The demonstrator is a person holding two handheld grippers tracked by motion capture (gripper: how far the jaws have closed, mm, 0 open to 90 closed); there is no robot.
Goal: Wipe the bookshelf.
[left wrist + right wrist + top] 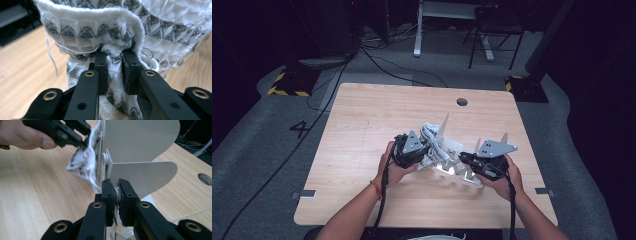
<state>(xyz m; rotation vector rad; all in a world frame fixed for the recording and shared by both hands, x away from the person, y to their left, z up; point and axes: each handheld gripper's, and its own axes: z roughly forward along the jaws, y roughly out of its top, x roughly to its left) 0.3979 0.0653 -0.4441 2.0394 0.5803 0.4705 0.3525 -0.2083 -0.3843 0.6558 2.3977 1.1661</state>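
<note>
while both hands sit at the near edge of the light wooden table (362,120), the work looks to be midway. at about five o'clock from the table's middle, the right gripper (116,192) is clamped narrow on the edge of a white sheet-metal rack with curved fins (140,170), seemingly steadying it. at about seven o'clock, the left gripper (114,67) pinches a fold of the white woven cloth with grey scalloped bands (100,30), bunched against the rack's left side. the cloth is lifted off the tabletop and touches the rack, but it hangs crumpled rather than spread over a fin, so i'd judge the draping, or wiping, unfinished. beyond, at one o'clock, a round cable hole (462,102) marks the far edge.
</note>
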